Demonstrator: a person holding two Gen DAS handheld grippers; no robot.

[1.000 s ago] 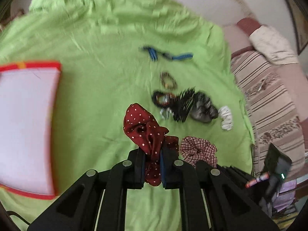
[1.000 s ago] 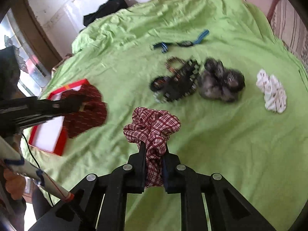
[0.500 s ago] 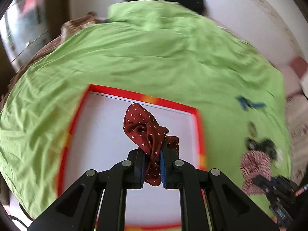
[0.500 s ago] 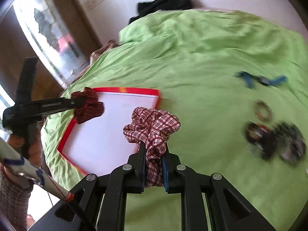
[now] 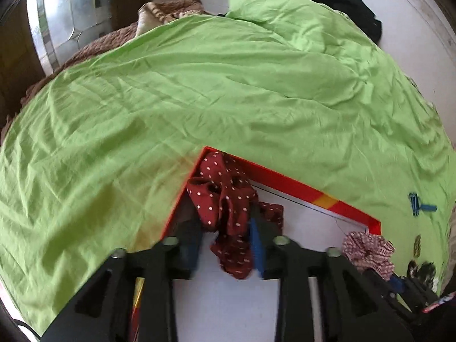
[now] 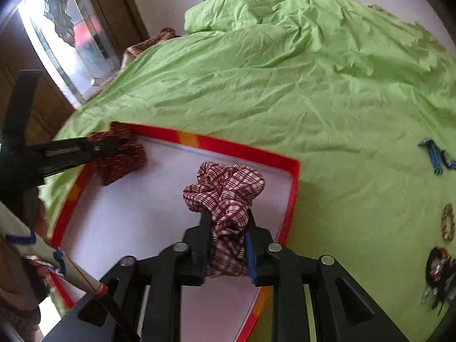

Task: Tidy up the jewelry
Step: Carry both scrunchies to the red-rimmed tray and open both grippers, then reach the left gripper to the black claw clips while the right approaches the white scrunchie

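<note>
Currently, by position from left to right:
Left gripper (image 5: pixel 225 245): jaws have just been opening; they now stand apart around the dotted scrunchie (image 5: pixel 228 199). One pad touches cloth, the other shows a gap; no firm grip is visible.
Dotted scrunchie: dark red with white dots, in the far left corner of the tray (image 5: pixel 299 188), partly draped over the rim. Long axis runs from the corner back toward the jaws.
Tray: red rim, white floor, lying on the green sheet (image 5: pixel 199 91).
Right gripper (image 6: pixel 226 245): jaws have just been opening; the plaid scrunchie (image 6: pixel 225 191) sits between them, cloth bulging past both pads. Whether the pads press on it cannot be told.
Plaid scrunchie: red and white check, over the tray's right half, near the right rim. Bunched; long axis runs along the fingers, ruffled end away from the camera.
Left wrist view only: the tray's far left corner close up; the plaid scrunchie at lower right with the right gripper below it.
Right wrist view only: the left gripper side-on at the tray's left corner; the whole tray outline; a blue clip (image 6: pixel 436 156), a beaded ring (image 6: pixel 447 222) and dark items (image 6: pixel 439 273) on the sheet at right; a hand (image 6: pixel 37 268) at lower left.
</note>
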